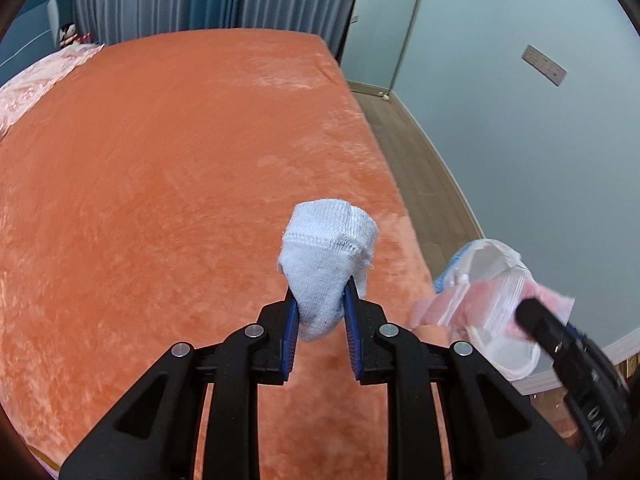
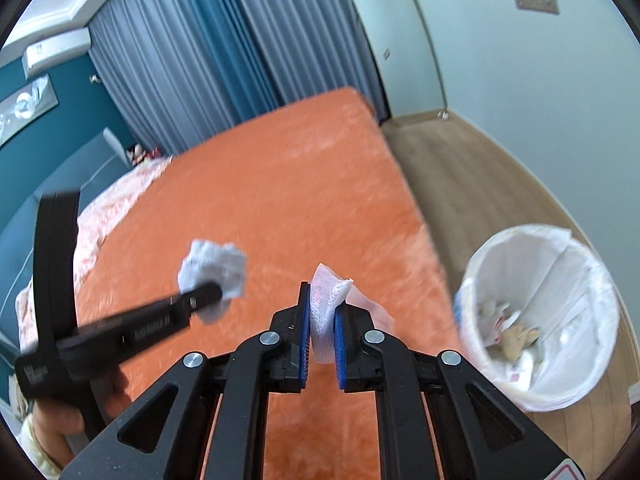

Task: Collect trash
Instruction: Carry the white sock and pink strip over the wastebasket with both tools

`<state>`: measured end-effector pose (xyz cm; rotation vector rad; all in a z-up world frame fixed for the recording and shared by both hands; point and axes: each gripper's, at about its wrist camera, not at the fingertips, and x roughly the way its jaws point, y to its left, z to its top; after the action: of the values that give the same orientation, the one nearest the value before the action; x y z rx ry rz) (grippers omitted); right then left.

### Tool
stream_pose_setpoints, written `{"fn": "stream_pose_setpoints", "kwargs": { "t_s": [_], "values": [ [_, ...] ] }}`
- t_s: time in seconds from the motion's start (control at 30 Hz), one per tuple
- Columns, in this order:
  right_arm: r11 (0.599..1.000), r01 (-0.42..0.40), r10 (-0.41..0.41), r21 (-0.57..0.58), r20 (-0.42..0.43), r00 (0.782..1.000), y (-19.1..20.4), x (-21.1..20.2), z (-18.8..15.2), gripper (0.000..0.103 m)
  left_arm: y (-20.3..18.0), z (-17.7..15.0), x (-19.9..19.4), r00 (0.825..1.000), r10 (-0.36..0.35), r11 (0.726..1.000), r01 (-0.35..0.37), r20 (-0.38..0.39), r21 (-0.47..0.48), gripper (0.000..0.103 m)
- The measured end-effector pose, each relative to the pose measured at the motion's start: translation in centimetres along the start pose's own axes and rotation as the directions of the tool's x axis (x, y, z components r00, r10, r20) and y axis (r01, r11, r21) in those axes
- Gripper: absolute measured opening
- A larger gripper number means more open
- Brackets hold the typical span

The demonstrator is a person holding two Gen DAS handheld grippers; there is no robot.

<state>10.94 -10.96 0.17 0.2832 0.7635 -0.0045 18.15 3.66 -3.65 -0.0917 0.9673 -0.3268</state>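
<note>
Right now the left gripper (image 1: 321,322) is clamped on a white knitted sock (image 1: 326,266), blue pads squeezing its lower half while the cuffed end bulges up and forward above the fingers. It hangs in the air over the orange bedspread (image 1: 168,168), close to the bed's right-hand edge. From the right wrist view that same sock (image 2: 214,276) shows as a blurred white wad at the tip of the left gripper (image 2: 208,294), so I judge the hand is on the move.

Over to the right gripper (image 2: 322,336): it is pinched tight on a thin white tissue (image 2: 328,300), a pinkish fold of it spilling out to the right of the fingers. It too is above the bedspread (image 2: 260,200), near the bed's edge.

Further out, down on the wooden floor (image 2: 460,184) beside the bed, stands the waste bin (image 2: 592,280) with its white liner bag. Crumpled paper and brownish scraps (image 2: 516,336) already lie at the bottom, so part of the job looks done. In the left wrist view the bin (image 1: 496,256) sits just behind the right gripper's black finger (image 1: 540,316).

As for what is left: both pieces are lifted but neither is over the bin's mouth yet, so the carry across and the two drops remain. The visible stretch of bedspread shows no further scraps; only the pink patterned quilt (image 1: 36,80) lies at the far end.
</note>
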Motion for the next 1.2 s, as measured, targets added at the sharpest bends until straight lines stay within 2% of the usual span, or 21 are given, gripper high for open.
{"fn": "stream_pose_setpoints", "kwargs": {
  "t_s": [0.27, 0.5, 0.8, 1.2],
  "values": [
    [0.999, 0.025, -0.028, 0.026, 0.107, 0.994, -2.8, -5.3, 2.1, 0.010, -5.9, -1.0, -1.9, 0.999, -0.036, 0.996, 0.034, 0.020, 0.088, 0.020],
    [0.997, 0.045, -0.054, 0.061, 0.151, 0.987, -5.2, -7.7, 2.7, 0.010, -10.2, -1.6, -2.5, 0.997, -0.066, 0.985, 0.061, 0.026, 0.160, 0.020],
    [0.991, 0.077, -0.095, 0.109, 0.172, 0.981, -8.8, -8.9, 2.8, 0.010, -15.1, -2.3, -2.3, 0.995, -0.098, 0.968, 0.093, 0.012, 0.233, 0.020],
    [0.980, 0.120, -0.146, 0.160, 0.166, 0.975, -12.1, -9.4, 2.2, 0.010, -19.8, -2.1, -0.3, 0.990, -0.136, 0.947, 0.140, -0.032, 0.289, 0.021]
  ]
}}
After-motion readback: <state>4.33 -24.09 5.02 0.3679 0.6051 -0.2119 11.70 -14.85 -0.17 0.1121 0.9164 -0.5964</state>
